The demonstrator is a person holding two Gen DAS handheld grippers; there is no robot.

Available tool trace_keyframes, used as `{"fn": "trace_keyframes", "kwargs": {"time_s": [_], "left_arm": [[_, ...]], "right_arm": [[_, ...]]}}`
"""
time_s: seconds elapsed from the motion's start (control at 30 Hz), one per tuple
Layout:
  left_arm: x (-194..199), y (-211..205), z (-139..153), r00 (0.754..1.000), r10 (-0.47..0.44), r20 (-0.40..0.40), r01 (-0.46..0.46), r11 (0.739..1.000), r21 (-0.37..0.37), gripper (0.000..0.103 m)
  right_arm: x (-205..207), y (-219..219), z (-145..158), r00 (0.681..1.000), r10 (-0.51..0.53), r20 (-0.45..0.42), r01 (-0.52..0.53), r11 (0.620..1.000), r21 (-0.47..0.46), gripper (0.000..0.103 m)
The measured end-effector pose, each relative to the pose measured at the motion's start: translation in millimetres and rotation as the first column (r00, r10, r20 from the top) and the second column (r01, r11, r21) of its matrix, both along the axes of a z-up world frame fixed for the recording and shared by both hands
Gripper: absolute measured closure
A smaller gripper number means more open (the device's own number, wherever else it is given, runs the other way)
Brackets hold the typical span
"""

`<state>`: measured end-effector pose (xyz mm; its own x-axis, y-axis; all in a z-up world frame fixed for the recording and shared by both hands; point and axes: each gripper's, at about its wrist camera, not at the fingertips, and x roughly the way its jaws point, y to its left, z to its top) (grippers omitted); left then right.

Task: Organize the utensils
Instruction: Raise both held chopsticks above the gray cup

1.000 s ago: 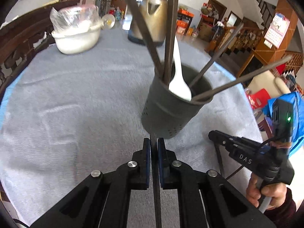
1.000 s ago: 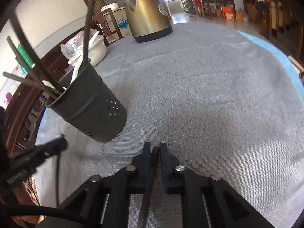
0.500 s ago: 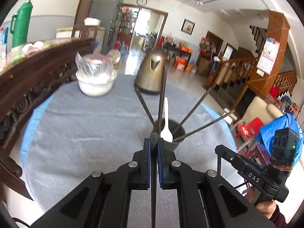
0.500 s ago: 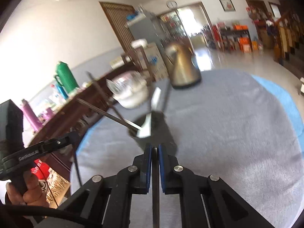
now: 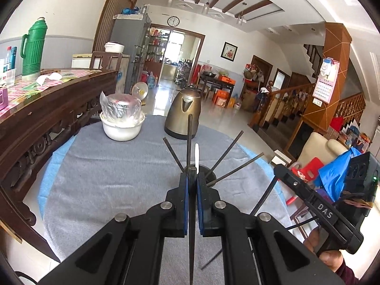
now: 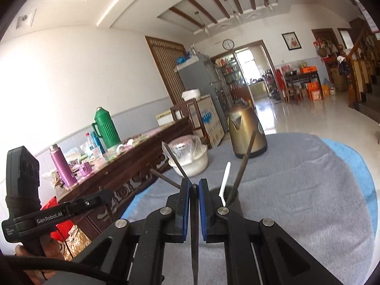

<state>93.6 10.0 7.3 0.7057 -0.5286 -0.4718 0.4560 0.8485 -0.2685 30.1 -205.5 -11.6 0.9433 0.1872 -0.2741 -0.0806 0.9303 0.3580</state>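
Observation:
My left gripper [image 5: 192, 175] is shut on a dark chopstick [image 5: 192, 237] that runs back between its blue pads. Just beyond its fingertips stands the dark utensil holder [image 5: 209, 169] on the grey cloth, holding several dark chopsticks [image 5: 226, 153] and a white spoon [image 5: 196, 154]. My right gripper [image 6: 194, 182] is likewise shut on a dark chopstick [image 6: 194, 232], above and near the holder [image 6: 234, 200] with its spoon [image 6: 225, 178]. Each gripper shows in the other's view, beside the holder: the right one [image 5: 279, 169], the left one [image 6: 106, 193].
A bronze kettle [image 5: 184, 114] and a white bowl [image 5: 122, 129] with a plastic-wrapped tin stand at the table's far side. A carved wooden sideboard [image 5: 47, 118] with a green flask runs along the left. A chair and stairs lie to the right.
Both grippers have risen and tipped upward, each keeping its chopstick. The holder has dropped from filling the view to a small shape just past the fingertips.

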Motion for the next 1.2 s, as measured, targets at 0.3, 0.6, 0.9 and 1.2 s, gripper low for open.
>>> {"fn": "trace_keyframes", "kwargs": {"time_s": [0.3, 0.6, 0.9, 1.2], "left_arm": [[2.6, 6.1, 0.5, 0.999, 0.051, 0.001, -0.051, 0.999, 0.014, 0.096], [1.4, 5.4, 13.0, 0.995, 0.094, 0.043, -0.096, 0.994, 0.054, 0.096], [-3.5, 1.0, 21.7, 0.992, 0.103, 0.077, -0.11, 0.99, 0.085, 0.096], [-1.9, -4.1, 34.2, 0.988, 0.103, 0.116, -0.116, 0.987, 0.112, 0.096]], "right_arm": [[-3.1, 15.1, 13.4, 0.999, -0.016, 0.044, 0.016, 1.0, 0.002, 0.095], [-2.1, 23.4, 27.0, 0.997, -0.012, 0.077, 0.012, 1.0, 0.003, 0.095], [-3.6, 25.4, 35.7, 0.994, -0.006, 0.108, 0.006, 1.0, 0.004, 0.095], [-1.5, 17.5, 47.3, 0.991, -0.009, 0.136, 0.009, 1.0, 0.003, 0.095]]}}
